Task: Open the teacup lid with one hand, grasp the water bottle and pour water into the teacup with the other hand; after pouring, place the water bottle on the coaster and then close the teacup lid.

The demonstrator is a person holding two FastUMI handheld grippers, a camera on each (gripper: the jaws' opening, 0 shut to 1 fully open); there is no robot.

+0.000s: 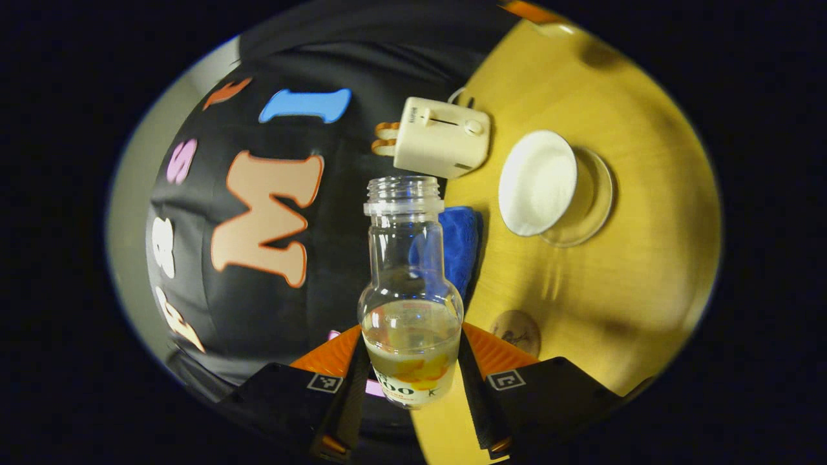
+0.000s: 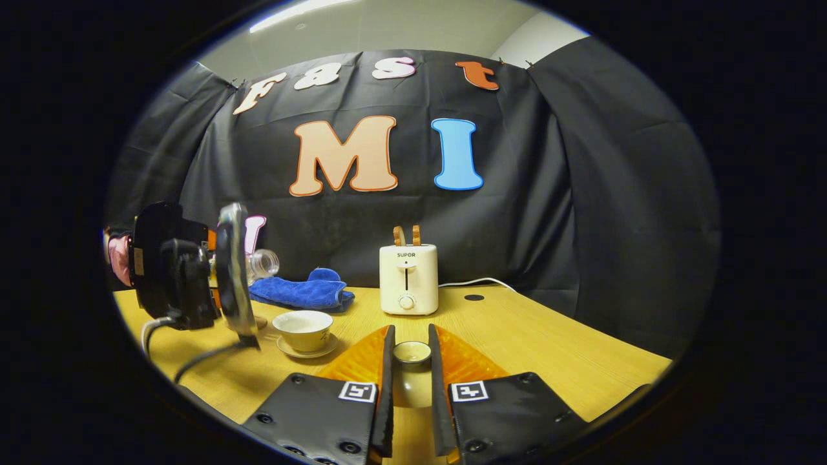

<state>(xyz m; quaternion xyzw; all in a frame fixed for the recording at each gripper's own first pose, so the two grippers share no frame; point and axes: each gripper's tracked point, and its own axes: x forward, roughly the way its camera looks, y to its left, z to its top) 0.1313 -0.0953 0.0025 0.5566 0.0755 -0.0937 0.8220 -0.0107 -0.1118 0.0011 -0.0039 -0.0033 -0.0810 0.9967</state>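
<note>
In the left gripper view, my left gripper (image 1: 411, 352) is shut on a clear, uncapped water bottle (image 1: 408, 271) with some water in its lower part. This view is rolled sideways. The bottle's mouth is left of the white teacup (image 1: 536, 183), which stands open on a glass saucer (image 1: 597, 194). A round brown coaster (image 1: 515, 332) lies near the right finger. In the right gripper view, my right gripper (image 2: 411, 342) is shut on the small white teacup lid (image 2: 411, 352) above the table. The left gripper (image 2: 184, 271) holds the bottle neck (image 2: 263, 263) tipped level, up and left of the teacup (image 2: 302, 328).
A cream toaster (image 2: 408, 279) with two slices in it stands at the back of the yellow wooden table (image 2: 530, 336), its cord running right. A folded blue cloth (image 2: 300, 290) lies behind the teacup. A cable hangs from the left gripper.
</note>
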